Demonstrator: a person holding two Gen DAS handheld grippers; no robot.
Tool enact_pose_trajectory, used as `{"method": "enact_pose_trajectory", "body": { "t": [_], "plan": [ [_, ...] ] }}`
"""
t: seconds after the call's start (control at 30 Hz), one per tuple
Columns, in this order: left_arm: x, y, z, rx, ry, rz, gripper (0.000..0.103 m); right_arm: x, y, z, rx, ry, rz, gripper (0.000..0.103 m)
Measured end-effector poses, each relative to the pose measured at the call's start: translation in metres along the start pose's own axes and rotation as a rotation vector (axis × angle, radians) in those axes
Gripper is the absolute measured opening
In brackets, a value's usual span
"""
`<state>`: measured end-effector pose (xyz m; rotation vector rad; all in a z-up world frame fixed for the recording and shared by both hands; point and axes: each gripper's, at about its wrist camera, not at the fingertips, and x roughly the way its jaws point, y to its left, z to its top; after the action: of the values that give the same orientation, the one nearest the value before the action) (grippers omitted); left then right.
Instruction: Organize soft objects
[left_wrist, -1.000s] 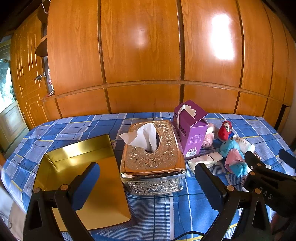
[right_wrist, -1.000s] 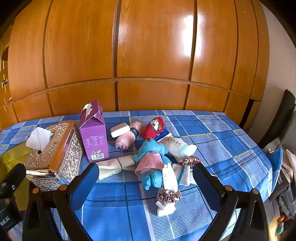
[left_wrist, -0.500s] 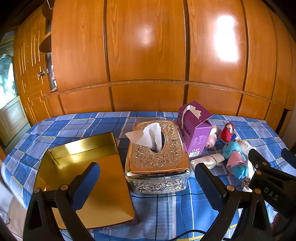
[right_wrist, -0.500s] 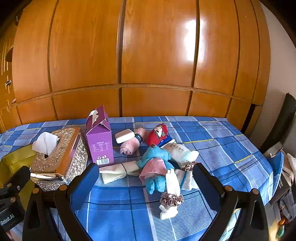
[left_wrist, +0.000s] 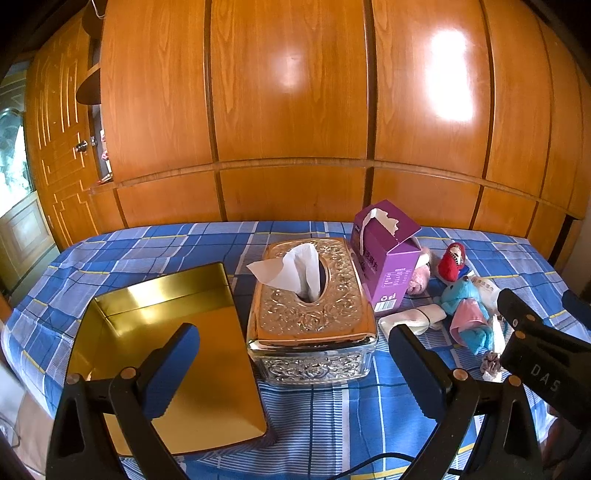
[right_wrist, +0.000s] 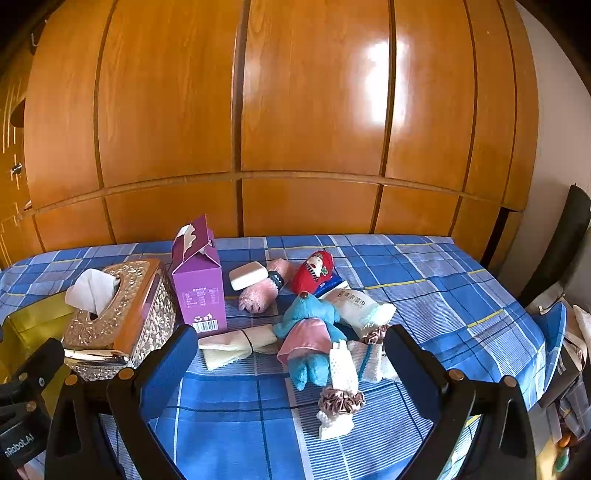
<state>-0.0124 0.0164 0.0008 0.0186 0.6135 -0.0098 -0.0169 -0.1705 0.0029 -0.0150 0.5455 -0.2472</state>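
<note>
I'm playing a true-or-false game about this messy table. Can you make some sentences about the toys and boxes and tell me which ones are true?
1. The gold tray has toys in it. False: nothing lies in it yet.
2. A white tissue sticks out of the shiny tissue box. True.
3. The left gripper is squeezing the blue plush toy. False: it is open and holds nothing; the toy lies on the checked cloth.
4. The purple carton stands upright between the tissue box and the pile of soft things. True.
5. The red plush toy lies on top of the tissue box. False: it lies on the cloth, behind the blue toy.
</note>
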Motion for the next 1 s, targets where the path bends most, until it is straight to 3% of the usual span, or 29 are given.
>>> {"method": "enact_pose_trajectory", "body": {
  "t": [0.27,0.73,1.0],
  "plan": [
    [0.000,-0.003,-0.001,0.008,-0.001,-0.009,0.103,0.002,-0.006,0.000,0.006,0.004,-0.011,0.103],
    [0.001,-0.022,0.000,0.072,0.007,-0.063,0.103,0.020,-0.045,-0.020,0.052,0.087,-0.077,0.103],
    [-0.001,-0.048,0.003,0.168,-0.001,-0.148,0.103,0.030,-0.076,-0.029,0.101,0.152,-0.102,0.103]
  ]
}}
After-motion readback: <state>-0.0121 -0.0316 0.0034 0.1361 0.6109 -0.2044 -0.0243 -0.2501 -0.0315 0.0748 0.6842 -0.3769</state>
